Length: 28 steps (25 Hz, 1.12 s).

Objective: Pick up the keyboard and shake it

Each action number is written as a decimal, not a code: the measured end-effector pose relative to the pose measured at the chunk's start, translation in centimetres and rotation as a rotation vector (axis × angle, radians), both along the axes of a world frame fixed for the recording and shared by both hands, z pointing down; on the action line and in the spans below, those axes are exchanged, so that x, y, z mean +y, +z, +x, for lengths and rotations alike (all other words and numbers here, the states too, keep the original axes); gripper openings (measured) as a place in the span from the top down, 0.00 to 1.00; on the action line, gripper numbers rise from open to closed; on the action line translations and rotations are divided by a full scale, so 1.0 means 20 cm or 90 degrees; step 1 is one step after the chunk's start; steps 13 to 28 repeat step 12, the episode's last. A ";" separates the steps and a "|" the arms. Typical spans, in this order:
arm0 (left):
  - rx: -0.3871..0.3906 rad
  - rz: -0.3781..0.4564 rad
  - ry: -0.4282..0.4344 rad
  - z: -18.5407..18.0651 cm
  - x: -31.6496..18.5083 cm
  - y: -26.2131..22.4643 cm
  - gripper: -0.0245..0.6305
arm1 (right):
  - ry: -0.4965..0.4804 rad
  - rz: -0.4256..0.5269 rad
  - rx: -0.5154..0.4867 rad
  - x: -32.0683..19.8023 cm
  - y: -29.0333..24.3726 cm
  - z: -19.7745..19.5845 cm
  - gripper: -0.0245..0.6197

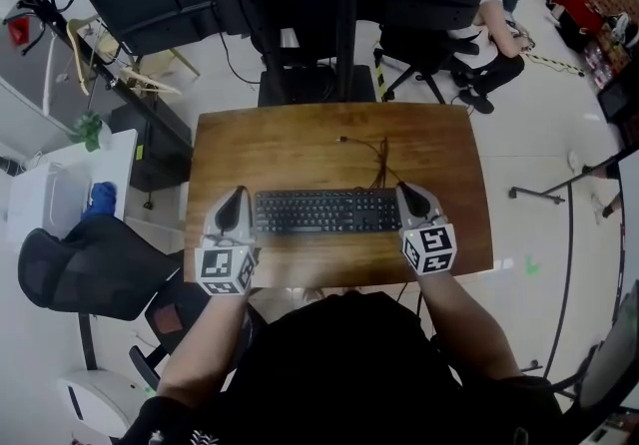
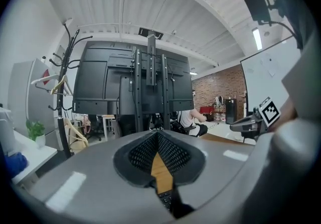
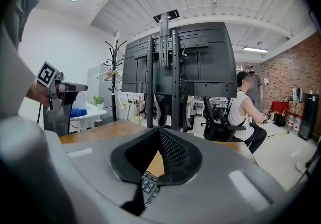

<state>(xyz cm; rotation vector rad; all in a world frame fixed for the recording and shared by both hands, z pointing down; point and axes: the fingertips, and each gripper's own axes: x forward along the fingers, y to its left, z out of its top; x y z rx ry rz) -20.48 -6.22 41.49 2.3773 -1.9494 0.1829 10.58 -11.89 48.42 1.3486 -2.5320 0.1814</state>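
Observation:
A black keyboard (image 1: 327,212) lies lengthwise over the near half of the wooden table (image 1: 300,149), with a soft shadow under its near edge. My left gripper (image 1: 238,196) is at its left end and my right gripper (image 1: 409,192) at its right end, both pointing away from me. In the left gripper view the jaws (image 2: 158,133) meet at the tips, and keys of the keyboard (image 2: 165,201) show in the gap below. The right gripper view shows the same: the right gripper (image 3: 160,130) shut, keys (image 3: 146,187) between the jaws low down.
The keyboard's cable (image 1: 379,159) runs toward the table's far edge. A black monitor stand (image 1: 310,54) rises behind the table. A black office chair (image 1: 90,268) and a white side table (image 1: 60,184) stand at left. A seated person (image 1: 494,34) is at far right.

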 end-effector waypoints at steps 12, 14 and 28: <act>0.013 -0.010 0.011 0.07 -0.08 0.04 0.97 | 0.033 0.003 -0.011 -0.04 -0.01 0.08 0.96; 0.013 -0.010 0.011 0.07 -0.08 0.04 0.97 | 0.033 0.003 -0.011 -0.04 -0.01 0.08 0.96; 0.013 -0.010 0.011 0.07 -0.08 0.04 0.97 | 0.033 0.003 -0.011 -0.04 -0.01 0.08 0.96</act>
